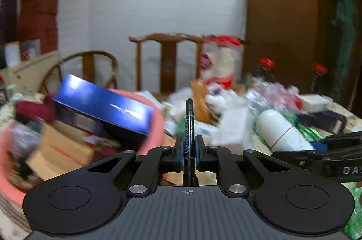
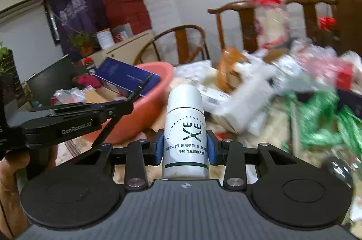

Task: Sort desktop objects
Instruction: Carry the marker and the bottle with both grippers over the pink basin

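Left gripper (image 1: 189, 150) is clamped tight on a black pen (image 1: 189, 127), blue pads pinching the barrel w/ basically no gap. Pen runs straight along the fingers, tip poking out toward 12 o'clock in my left cam, white lettering down the side.

Right gripper (image 2: 185, 147) is squeezing a white bottle (image 2: 185, 127), pads pressed on both sides of the body, rounded cap pointing away from me toward 12. Print on it reads upside down from this angle, plus a dark band near the bottom end. In the left cam I can see that same bottle at about 3 o'clock w/ the right gripper's black arm under it.

Moving out: pink basin (image 1: 156, 118) sits at 9-10 o'clock of the left cam, just past the pen, stuffed w/ a blue box (image 1: 101, 104) tilted on top and some cardboard boxes (image 1: 61, 149) underneath. In the right cam the basin is at 10 o'clock, w/ the left gripper across in front of it and a hand (image 2: 13, 174) on its grip at 8 o'clock.

Table (image 2: 280, 118) past both grippers is a blurry mess, plastic bags, green wrappers (image 2: 325, 118), white packets, can't make out much detail tbh. Wooden chairs (image 1: 167, 59) behind it at 12, stacked red boxes (image 1: 38, 14) at 10 against the white wall, brown wardrobe (image 1: 282, 14) at 2.
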The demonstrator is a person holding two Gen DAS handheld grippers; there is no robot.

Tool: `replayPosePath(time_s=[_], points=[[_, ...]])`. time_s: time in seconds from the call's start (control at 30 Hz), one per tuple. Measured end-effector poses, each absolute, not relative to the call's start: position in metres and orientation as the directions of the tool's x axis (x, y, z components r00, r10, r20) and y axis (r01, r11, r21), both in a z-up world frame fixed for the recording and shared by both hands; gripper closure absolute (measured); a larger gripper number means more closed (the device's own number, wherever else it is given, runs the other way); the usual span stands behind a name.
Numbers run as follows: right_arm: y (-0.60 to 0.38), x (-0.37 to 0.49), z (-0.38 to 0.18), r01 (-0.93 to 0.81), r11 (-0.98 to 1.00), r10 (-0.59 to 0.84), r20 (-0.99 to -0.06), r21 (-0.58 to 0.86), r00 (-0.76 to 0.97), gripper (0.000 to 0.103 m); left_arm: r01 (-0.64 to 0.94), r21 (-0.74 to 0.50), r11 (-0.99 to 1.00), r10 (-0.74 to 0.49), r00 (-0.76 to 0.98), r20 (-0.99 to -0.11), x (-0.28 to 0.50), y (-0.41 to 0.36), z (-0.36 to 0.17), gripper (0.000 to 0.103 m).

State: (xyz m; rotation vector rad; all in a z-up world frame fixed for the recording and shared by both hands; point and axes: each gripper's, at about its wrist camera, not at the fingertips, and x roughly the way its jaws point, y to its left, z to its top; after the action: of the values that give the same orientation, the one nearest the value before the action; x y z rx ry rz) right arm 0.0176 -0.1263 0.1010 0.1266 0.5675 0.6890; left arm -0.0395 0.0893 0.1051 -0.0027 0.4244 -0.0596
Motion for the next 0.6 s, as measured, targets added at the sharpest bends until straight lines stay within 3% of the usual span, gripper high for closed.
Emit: replayPosePath(time_s=[0.3, 0.6], points=[[-0.043, 0.035, 0.148, -0.658, 0.696, 0.713, -0.381, 0.287, 0.588, 0.062, -0.11, 0.016, 0.994, 0.109, 0.941, -0.32, -0.048, 0.157, 0.166, 0.098], [0.041, 0.069, 0.137, -0.667, 0.689, 0.714, -0.425, 0.284, 0.556, 0.061, -0.207, 0.011, 0.978, 0.196, 0.91, -0.364, -0.014, 0.207, 0.161, 0.098]])
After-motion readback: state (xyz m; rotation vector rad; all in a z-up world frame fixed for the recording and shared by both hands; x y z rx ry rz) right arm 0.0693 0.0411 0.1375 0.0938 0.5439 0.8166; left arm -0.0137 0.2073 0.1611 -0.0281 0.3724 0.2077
